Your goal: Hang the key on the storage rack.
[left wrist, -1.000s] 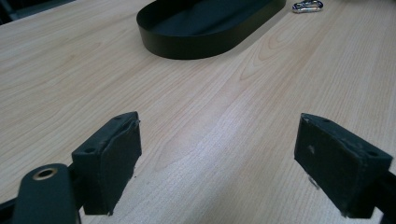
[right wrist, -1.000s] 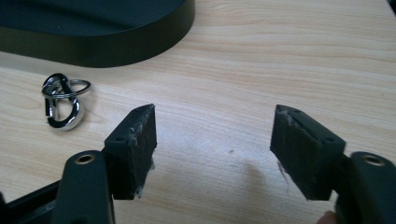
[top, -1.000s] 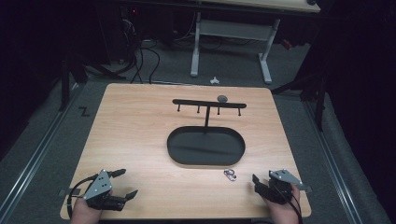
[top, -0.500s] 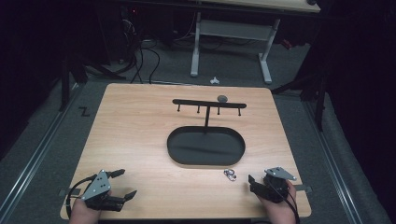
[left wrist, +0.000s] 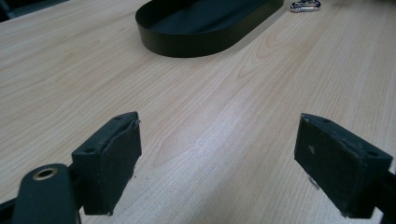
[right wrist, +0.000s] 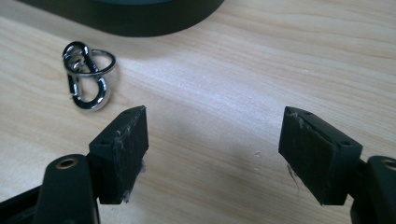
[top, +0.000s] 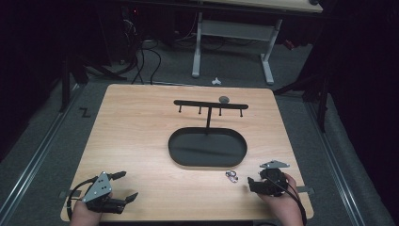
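Movement since the earlier pictures belongs to the right hand-held gripper: a second ago it sat nearer the desk's right front corner, and it has since slid left and a little forward, so it now lies near the keyring clip, not touching it. In the right gripper view its jaws stand wide apart with nothing between them, and the silver clip with its ring lies flat on the wood just beyond and to the left of the left jaw.

The left hand-held gripper rests at the desk's left front corner, where it was before, jaws wide and empty over bare wood, as the left gripper view confirms.

The desk carries a black oval tray at its middle, with a black hook rack rising from the tray's far side; neither has shifted. The clip lies on the wood just beside the tray's near right rim. A small grey round thing sits on the rack's crossbar.
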A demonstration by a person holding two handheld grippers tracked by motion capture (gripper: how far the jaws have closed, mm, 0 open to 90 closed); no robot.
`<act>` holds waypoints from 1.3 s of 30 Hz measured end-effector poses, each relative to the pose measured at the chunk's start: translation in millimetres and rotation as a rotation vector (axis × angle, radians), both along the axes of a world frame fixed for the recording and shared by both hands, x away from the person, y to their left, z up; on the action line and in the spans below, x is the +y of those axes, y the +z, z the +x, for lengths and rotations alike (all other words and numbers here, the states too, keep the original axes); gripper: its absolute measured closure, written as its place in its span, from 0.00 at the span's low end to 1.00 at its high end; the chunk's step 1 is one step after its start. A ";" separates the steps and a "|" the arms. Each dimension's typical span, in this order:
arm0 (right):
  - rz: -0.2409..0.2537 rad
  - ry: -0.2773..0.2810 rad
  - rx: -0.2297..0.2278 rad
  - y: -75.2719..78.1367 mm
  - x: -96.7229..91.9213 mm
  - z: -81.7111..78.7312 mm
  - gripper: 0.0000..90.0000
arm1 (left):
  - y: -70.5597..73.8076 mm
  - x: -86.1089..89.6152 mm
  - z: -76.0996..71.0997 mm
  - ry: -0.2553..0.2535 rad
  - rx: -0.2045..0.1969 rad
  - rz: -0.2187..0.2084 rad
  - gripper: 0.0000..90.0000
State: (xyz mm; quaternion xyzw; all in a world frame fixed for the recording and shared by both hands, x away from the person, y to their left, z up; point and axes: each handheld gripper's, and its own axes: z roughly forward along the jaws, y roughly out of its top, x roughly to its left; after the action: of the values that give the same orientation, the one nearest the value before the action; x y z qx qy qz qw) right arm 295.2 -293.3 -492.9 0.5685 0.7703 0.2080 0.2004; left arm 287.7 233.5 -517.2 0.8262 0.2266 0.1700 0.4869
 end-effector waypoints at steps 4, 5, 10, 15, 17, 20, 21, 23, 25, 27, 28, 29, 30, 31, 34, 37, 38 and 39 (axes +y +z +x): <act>-0.002 0.021 0.056 2.8 1.3 3.4 0.26 | 0.4 -0.3 -0.3 -0.003 -0.001 -0.001 0.17; -0.009 0.027 0.071 3.4 1.8 4.3 0.26 | 0.5 -0.4 -0.5 -0.004 -0.001 -0.002 0.17; -0.026 0.049 0.139 6.3 5.8 6.7 0.27 | 0.4 -1.1 -0.9 -0.012 0.003 0.002 0.17; -0.051 0.075 0.195 6.2 10.6 8.2 0.26 | 0.0 -1.8 -0.9 -0.014 0.005 0.005 0.17; -0.057 0.088 0.220 7.5 13.2 9.1 0.26 | 0.0 -1.7 -0.9 -0.014 0.005 0.005 0.17; -0.075 0.109 0.234 10.6 18.8 10.3 0.26 | 0.0 -1.7 -0.8 -0.014 0.006 0.004 0.17; -0.081 0.116 0.237 11.8 20.6 10.7 0.26 | -0.1 -1.8 -0.8 -0.014 0.007 0.005 0.17; -0.081 0.128 0.243 13.8 24.6 10.9 0.25 | -0.1 -1.9 -0.9 -0.016 0.008 0.005 0.17; -0.095 0.143 0.248 15.0 28.0 11.2 0.25 | -0.3 -2.2 -1.0 -0.018 0.010 0.006 0.17; -0.092 0.147 0.256 15.5 29.5 11.6 0.25 | -0.4 -2.3 -1.0 -0.018 0.011 0.006 0.17; -0.092 0.154 0.262 15.8 30.7 11.8 0.25 | -0.5 -2.5 -1.1 -0.019 0.010 0.004 0.17; -0.090 0.166 0.273 16.0 33.4 12.1 0.24 | -0.5 -2.6 -1.2 -0.019 0.011 0.005 0.17; -0.086 0.175 0.275 15.9 34.4 12.5 0.24 | -0.5 -2.4 -1.3 -0.019 0.013 0.006 0.17; -0.095 0.169 0.280 16.2 36.4 12.2 0.24 | -0.7 -2.5 -1.7 -0.018 0.013 0.003 0.17; -0.100 0.178 0.280 16.6 38.4 13.1 0.25 | -0.8 -2.7 -2.4 -0.020 0.013 0.001 0.17; -0.107 0.201 0.295 18.7 42.5 14.6 0.24 | -0.3 -3.1 -2.2 -0.024 0.012 0.005 0.17; -0.109 0.215 0.301 19.1 43.3 15.1 0.24 | -0.3 -3.3 -2.3 -0.023 0.011 0.004 0.17; -0.108 0.218 0.305 19.6 44.8 15.5 0.24 | -0.2 -3.2 -2.4 -0.023 0.011 0.004 0.17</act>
State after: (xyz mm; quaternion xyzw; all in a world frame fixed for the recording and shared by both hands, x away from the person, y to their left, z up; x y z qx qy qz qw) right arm 310.7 -248.6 -473.3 0.4950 0.8589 0.0982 0.0878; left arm 285.2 230.3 -517.4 0.8306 0.2193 0.1602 0.4861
